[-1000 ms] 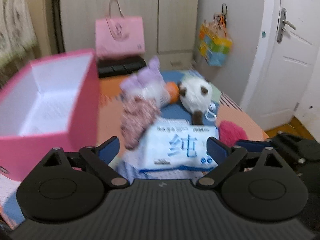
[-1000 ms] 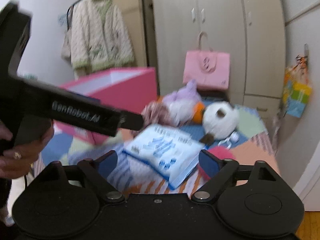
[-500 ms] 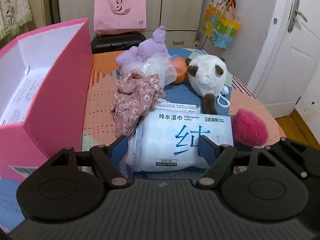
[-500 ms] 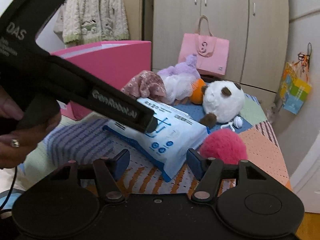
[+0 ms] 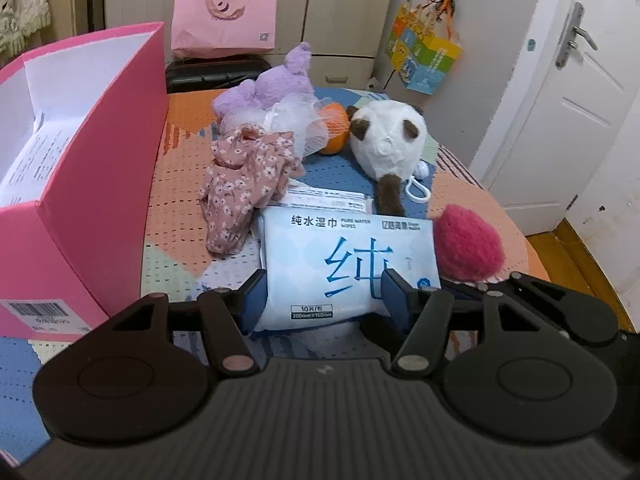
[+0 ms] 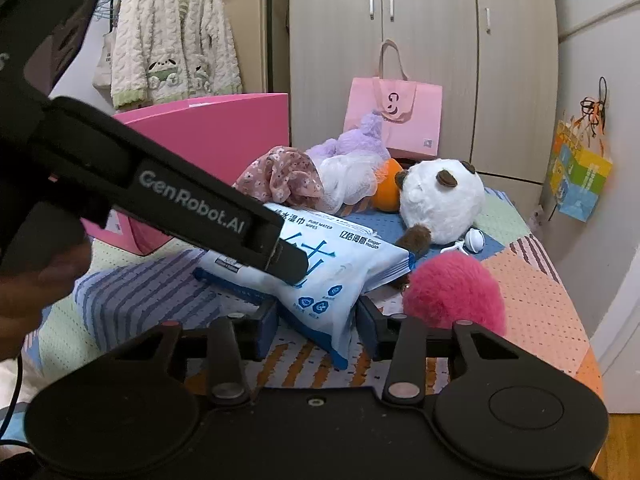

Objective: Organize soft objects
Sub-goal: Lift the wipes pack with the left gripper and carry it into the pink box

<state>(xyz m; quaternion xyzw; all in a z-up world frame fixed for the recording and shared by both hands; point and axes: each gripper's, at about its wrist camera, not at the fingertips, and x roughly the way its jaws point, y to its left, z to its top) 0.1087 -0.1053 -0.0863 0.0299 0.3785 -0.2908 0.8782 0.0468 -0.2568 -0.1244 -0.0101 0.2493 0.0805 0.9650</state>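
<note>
A blue-white pack of wet wipes [image 5: 344,264] lies on the patchwork table, seen also in the right wrist view [image 6: 332,264]. My left gripper [image 5: 322,300] is open with its fingers on either side of the pack's near end. My right gripper [image 6: 316,326] is open with its fingers astride the pack's near corner. Behind lie a floral cloth [image 5: 244,180], a purple plush [image 5: 276,88], a white mesh puff [image 5: 296,116], an orange ball [image 5: 336,128], a white panda plush [image 5: 388,144] and a magenta pompom [image 5: 468,244]. An open pink box [image 5: 100,168] stands at the left.
A pink tote bag [image 5: 224,16] rests on a black case behind the table. A colourful bag [image 5: 424,56] hangs on the wall by a white door [image 5: 568,92]. A cardigan [image 6: 172,32] hangs at the back left. The table's right edge drops to wooden floor.
Both grippers moved forward and down onto the wipes pack. Their fingers have narrowed around it. The left gripper's arm now crosses the right wrist view closer to the pack.
</note>
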